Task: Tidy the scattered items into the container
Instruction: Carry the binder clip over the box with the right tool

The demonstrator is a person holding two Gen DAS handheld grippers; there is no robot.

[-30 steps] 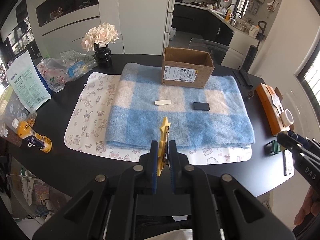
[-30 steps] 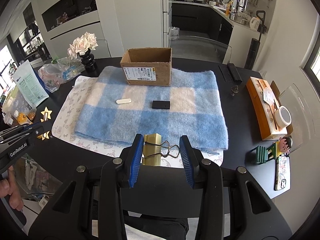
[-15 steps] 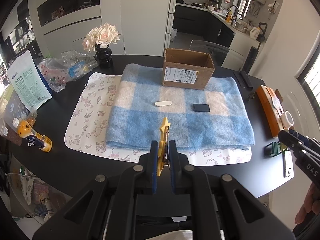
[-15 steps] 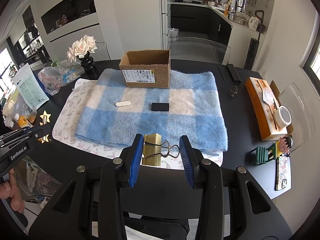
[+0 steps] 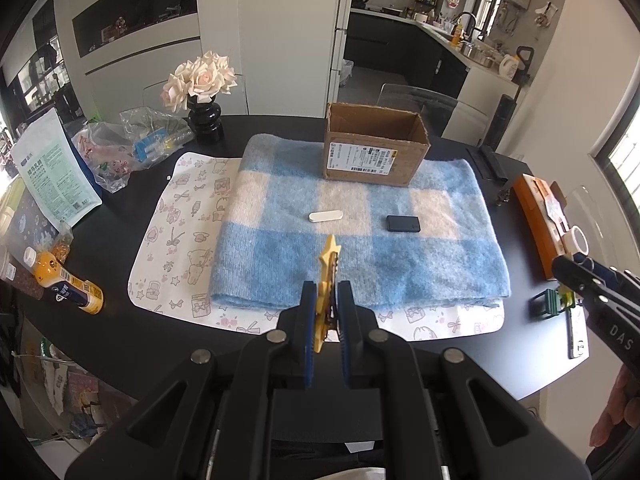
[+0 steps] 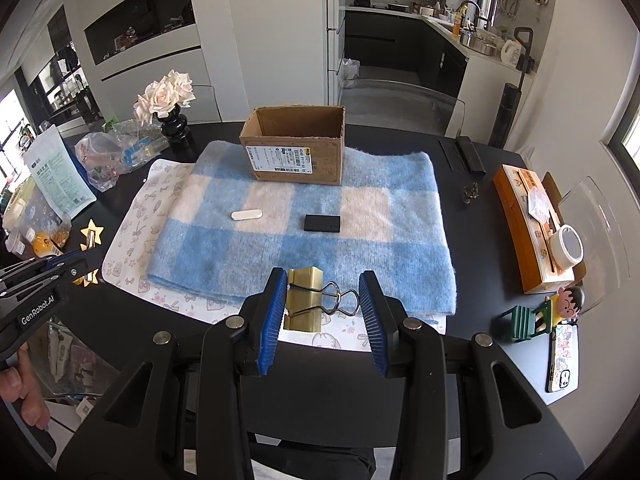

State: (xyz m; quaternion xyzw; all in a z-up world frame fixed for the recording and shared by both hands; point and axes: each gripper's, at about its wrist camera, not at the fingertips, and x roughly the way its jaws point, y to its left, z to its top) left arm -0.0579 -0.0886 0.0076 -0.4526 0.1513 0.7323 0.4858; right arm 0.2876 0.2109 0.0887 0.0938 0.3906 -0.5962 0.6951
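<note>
- The left gripper [image 5: 326, 308] is clamped tight on a yellow star clip [image 5: 329, 276], which stands on edge between the blue pads with its star tip poking out towards the far side.
- The right gripper [image 6: 323, 300] grips a brass binder clip [image 6: 304, 298]. The clip's body sits against the left pad and its wire handle [image 6: 339, 298] reaches across to the right pad, so the jaws stand partly apart around it.
- The cardboard box [image 6: 296, 160] is open at the top and stands at the far edge of the blue checked blanket [image 6: 304, 248], straight ahead of both grippers.
- As I see it, the coming move turns on this: both held clips must travel away from the person, over the blanket, then drop in from above the box's rim. The right gripper seems a shade better lined up with the opening.
- Loose on the blanket between the jaws and the box lie two things: one white oblong piece [image 6: 246, 215], long axis running left to right, and one black rectangular piece [image 6: 322, 223] to its right, also lying crosswise.
- Count of the task's things: two clips held, two pieces on the blanket, one box. Whether the box holds anything yet I cannot tell.
- Off to the left, the left gripper's star clip shows in the right view with a second star below it, perhaps a reflection in the dark table [image 6: 472, 240].
</note>
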